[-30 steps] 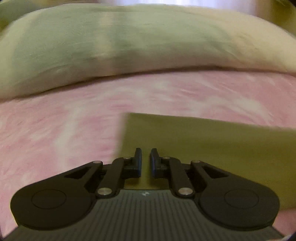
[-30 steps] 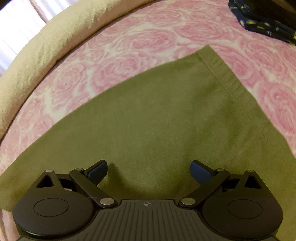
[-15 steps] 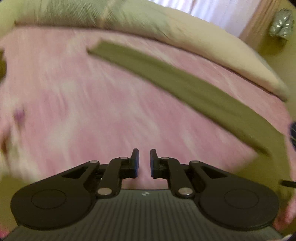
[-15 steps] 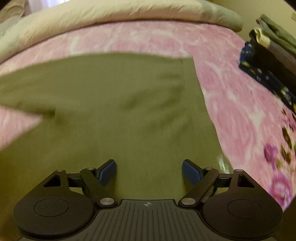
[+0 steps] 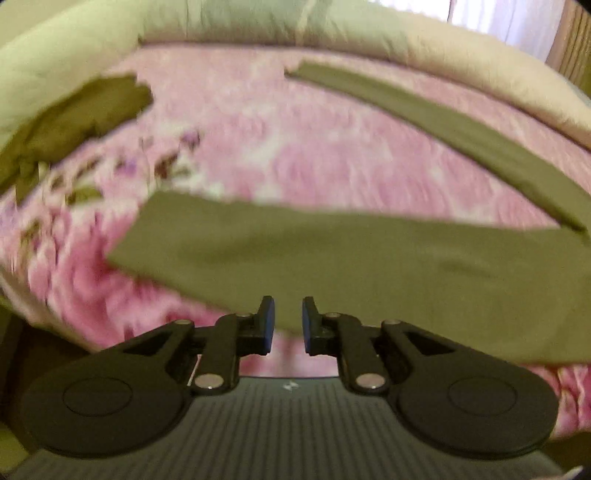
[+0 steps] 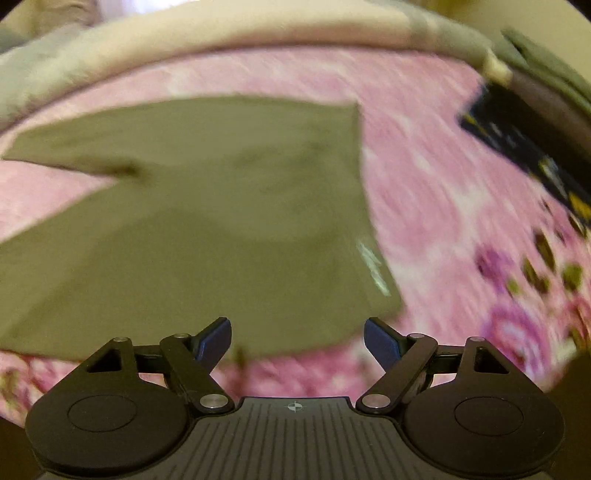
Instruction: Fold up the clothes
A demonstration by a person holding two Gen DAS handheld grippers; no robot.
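- In the left wrist view, the left claw [image 5: 284, 320] stands over the near hem of the olive garment [image 5: 332, 251]. A second ago it was at a far corner of the cloth, close to the pale rolled duvet [image 5: 369, 33].
- Its jaws have just eased apart a little, leaving a narrow gap. The cloth edge shows beyond the gap, but nothing is pinched, so the claw is empty.
- The garment lies flat on the bed [image 5: 295, 147], with one long strip, seemingly a sleeve or a leg, running out toward the far right.
- In the right wrist view, the right claw [image 6: 297, 338] is spread wide and empty, just short of the garment's near edge. A moment ago it hung over the middle of the cloth.
- Judgement: both claws seem to be lining up on the near hem for the next fold.
- The bed wears a pink rose-print sheet. A stack of folded clothes [image 6: 535, 122] sits at the far right, and another olive bundle [image 5: 81, 114] lies at the far left.
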